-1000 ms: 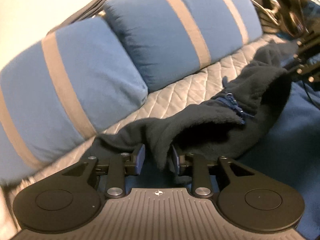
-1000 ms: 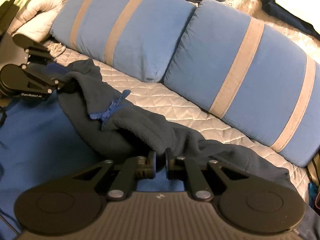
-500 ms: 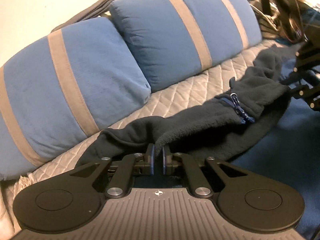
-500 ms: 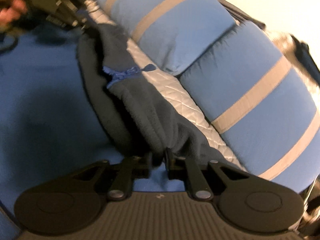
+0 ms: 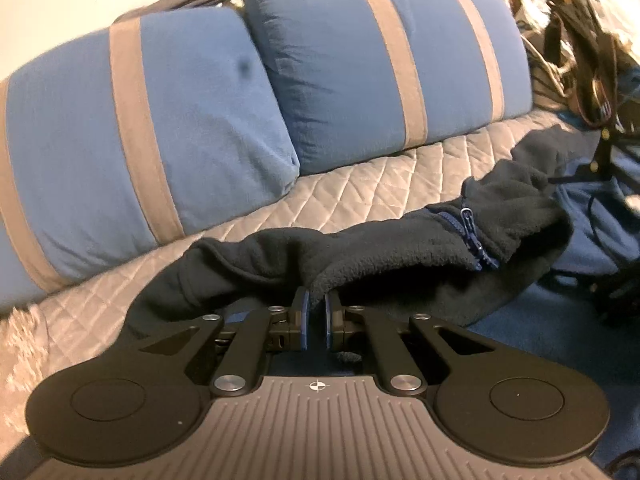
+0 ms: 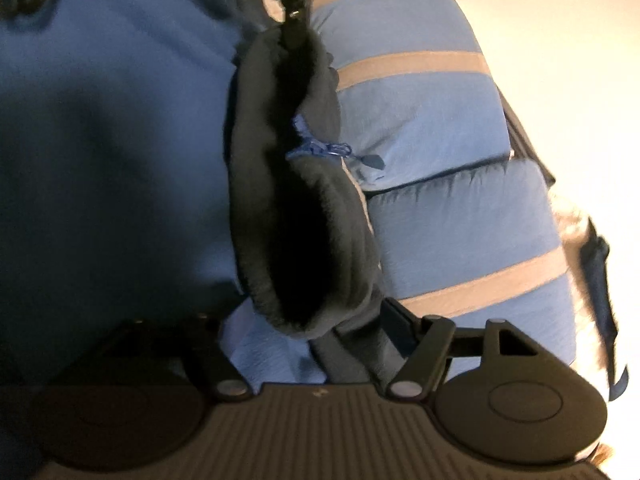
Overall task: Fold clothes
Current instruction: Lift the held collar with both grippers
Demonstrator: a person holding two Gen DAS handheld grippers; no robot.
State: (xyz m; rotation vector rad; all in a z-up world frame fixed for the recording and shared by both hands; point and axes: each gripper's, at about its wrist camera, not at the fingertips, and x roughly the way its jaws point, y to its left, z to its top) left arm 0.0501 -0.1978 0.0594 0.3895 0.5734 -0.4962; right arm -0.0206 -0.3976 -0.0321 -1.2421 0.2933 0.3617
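Observation:
A dark navy fleece garment (image 5: pixel 400 256) with a blue zipper (image 5: pixel 472 236) is stretched between my two grippers over the quilted grey cover (image 5: pixel 360 192). My left gripper (image 5: pixel 316 320) is shut on one edge of the fleece. In the right wrist view the fleece (image 6: pixel 304 240) hangs as a thick fold in front of the camera and its zipper (image 6: pixel 320 150) shows. My right gripper (image 6: pixel 320 332) is mostly hidden by the fleece and pinches it. The left gripper (image 6: pixel 294 8) shows at the top holding the far end.
Two blue pillows with tan stripes (image 5: pixel 192 120) (image 5: pixel 380 56) lean along the back of the bed. A blue sheet (image 6: pixel 100 120) lies under the garment. Dark bags and straps (image 5: pixel 576 40) are piled at the far right.
Both grippers stay shut on the fleece. The right gripper has swung and tilted, so the garment now hangs lifted and taut between the grippers. The left gripper shifted slightly.

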